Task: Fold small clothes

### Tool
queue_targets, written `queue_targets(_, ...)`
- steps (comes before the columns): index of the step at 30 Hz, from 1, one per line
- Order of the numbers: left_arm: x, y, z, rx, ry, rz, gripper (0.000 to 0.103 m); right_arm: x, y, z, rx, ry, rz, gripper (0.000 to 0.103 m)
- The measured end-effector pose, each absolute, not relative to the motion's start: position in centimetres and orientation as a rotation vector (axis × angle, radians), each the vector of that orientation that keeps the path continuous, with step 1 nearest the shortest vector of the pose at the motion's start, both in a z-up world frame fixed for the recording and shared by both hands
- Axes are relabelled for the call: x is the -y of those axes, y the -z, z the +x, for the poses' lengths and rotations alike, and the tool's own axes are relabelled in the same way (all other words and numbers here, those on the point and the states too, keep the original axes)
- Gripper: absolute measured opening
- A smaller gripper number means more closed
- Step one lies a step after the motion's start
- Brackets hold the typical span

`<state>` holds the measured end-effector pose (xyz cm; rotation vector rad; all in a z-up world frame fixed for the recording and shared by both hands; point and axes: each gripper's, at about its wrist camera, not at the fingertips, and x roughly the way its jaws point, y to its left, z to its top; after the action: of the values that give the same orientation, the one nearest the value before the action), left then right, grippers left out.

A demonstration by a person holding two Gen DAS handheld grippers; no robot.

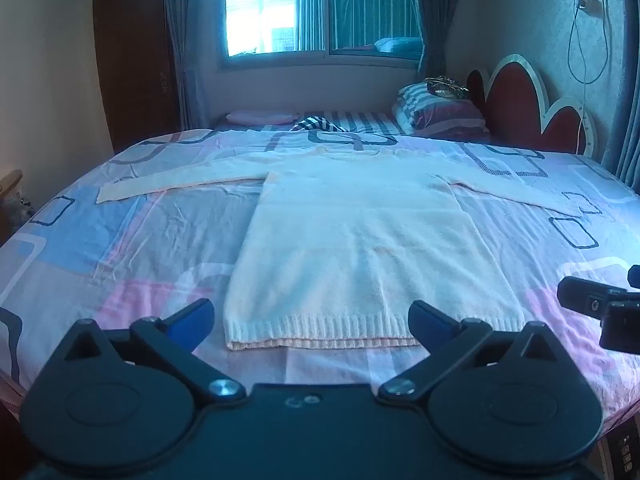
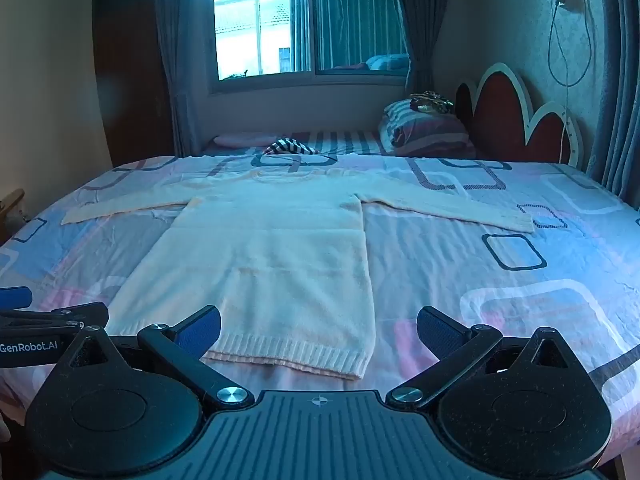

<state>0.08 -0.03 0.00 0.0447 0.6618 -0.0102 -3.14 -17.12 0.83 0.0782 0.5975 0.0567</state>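
A cream knitted sweater lies flat on the bed, front up, both sleeves spread out sideways, ribbed hem toward me. It also shows in the right wrist view. My left gripper is open and empty, hovering just before the hem, its blue pads astride the hem's width. My right gripper is open and empty, near the hem's right corner. The right gripper shows at the right edge of the left wrist view; the left gripper shows at the left edge of the right wrist view.
The bed sheet has pink, blue and white rectangles. A striped pillow and a red headboard are at the far right. A striped cloth lies beyond the sweater. A dark wardrobe stands far left, beside a window.
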Motion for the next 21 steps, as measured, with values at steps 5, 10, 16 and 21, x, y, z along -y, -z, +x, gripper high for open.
queue_targets(5,-0.1,0.0,0.1,-0.657,0.012,0.044,0.103,17.4,-0.8,-2.9,-0.597,-0.049,0.087,0.103)
queue_targets(10,-0.5,0.0,0.4,-0.653,0.014,0.042,0.103,16.8,-0.9,-3.4,-0.589,-0.056,0.076,0.103)
queue_targets(16,-0.4,0.3,-0.2,-0.636,0.007,0.042,0.103,16.9,-0.9,-3.4,-0.588,-0.058,0.078,0.103)
queue_targets(21,-0.2,-0.4,-0.5,-0.639,0.003,0.047,0.103,16.9,-1.1,-3.6,-0.587,-0.052,0.081,0.103)
